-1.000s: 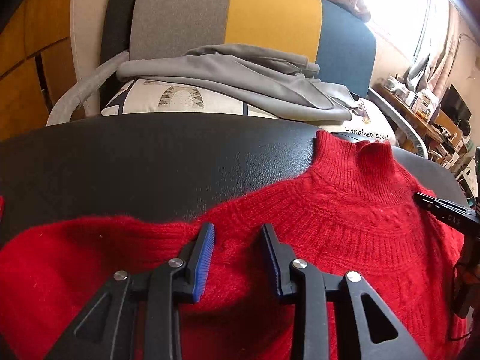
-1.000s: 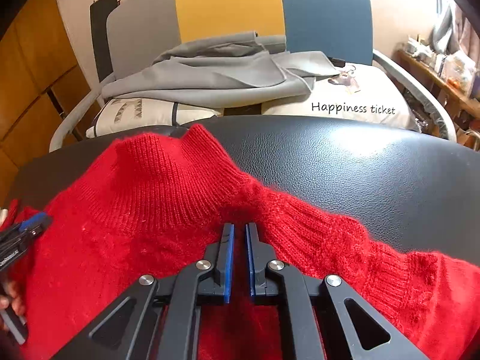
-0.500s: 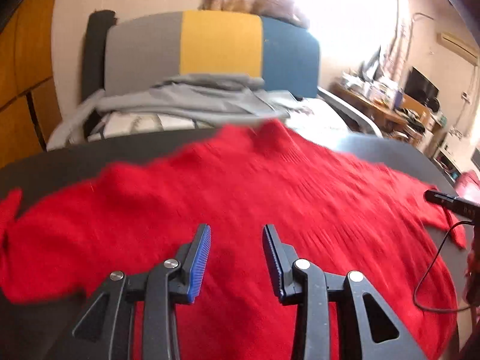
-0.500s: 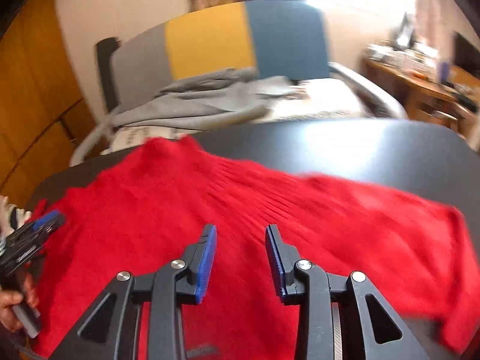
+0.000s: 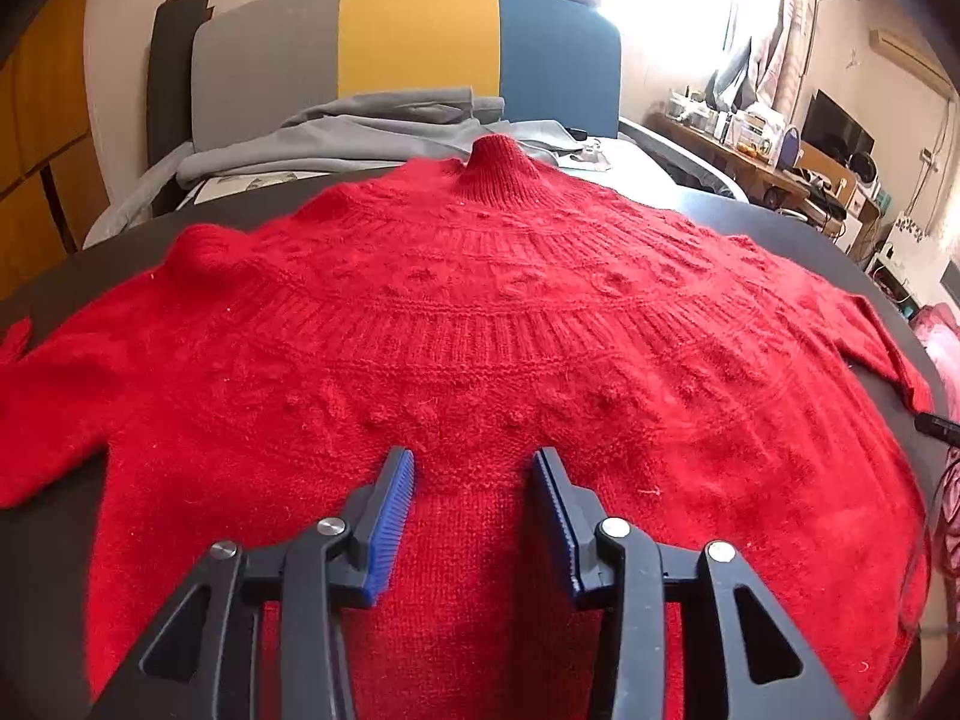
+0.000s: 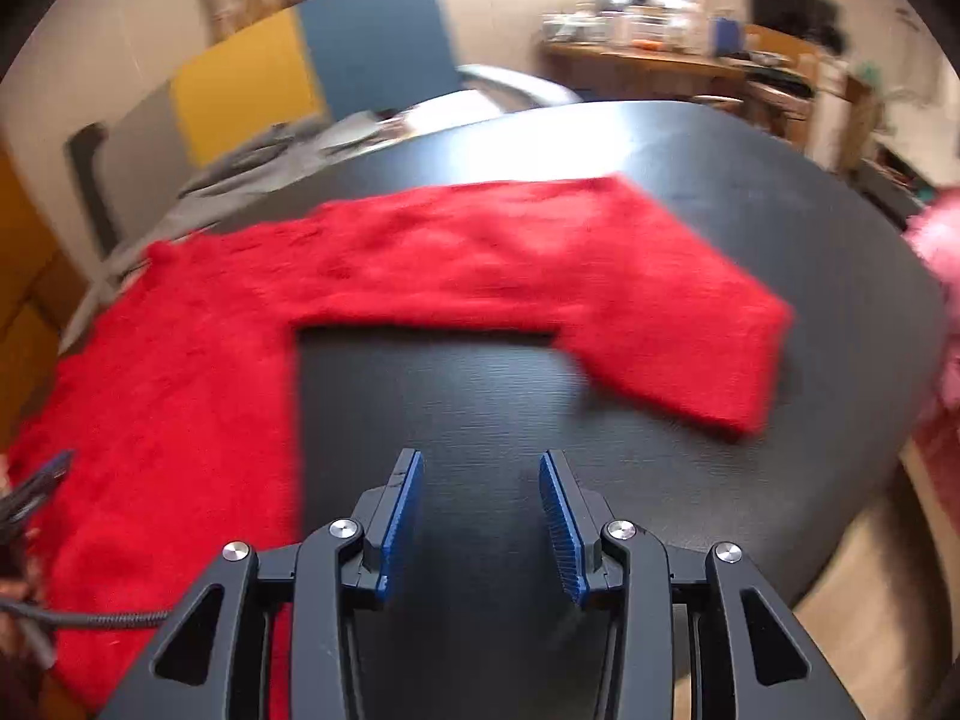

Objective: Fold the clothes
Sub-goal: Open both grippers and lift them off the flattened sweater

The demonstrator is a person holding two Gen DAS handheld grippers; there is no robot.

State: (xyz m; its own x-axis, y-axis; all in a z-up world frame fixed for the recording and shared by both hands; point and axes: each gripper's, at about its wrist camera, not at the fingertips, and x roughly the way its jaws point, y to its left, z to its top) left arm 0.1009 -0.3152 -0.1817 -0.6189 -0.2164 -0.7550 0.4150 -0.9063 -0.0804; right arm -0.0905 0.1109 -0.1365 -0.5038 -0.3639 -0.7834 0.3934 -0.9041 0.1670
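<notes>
A red knitted sweater [image 5: 480,324] lies spread flat on the black table [image 5: 54,540], collar at the far edge, sleeves out to both sides. My left gripper [image 5: 474,480] is open and empty, held above the sweater's chest. In the right wrist view, the sweater's body [image 6: 180,372] lies at the left and its right sleeve [image 6: 660,312] bends across the table [image 6: 480,408]. My right gripper [image 6: 480,480] is open and empty above bare table between body and sleeve. The right view is motion-blurred.
A grey, yellow and blue chair [image 5: 414,54] stands behind the table with grey clothes [image 5: 390,120] piled on it. A cluttered desk [image 5: 780,162] stands at the right. The table's right edge [image 6: 888,480] drops off to the floor. Something pink [image 6: 942,252] is at the far right.
Both grippers have pulled back and up from the sweater's shoulders. The right gripper opened and let go of the knit, then swung to the right. The sweater now lies spread flat.
</notes>
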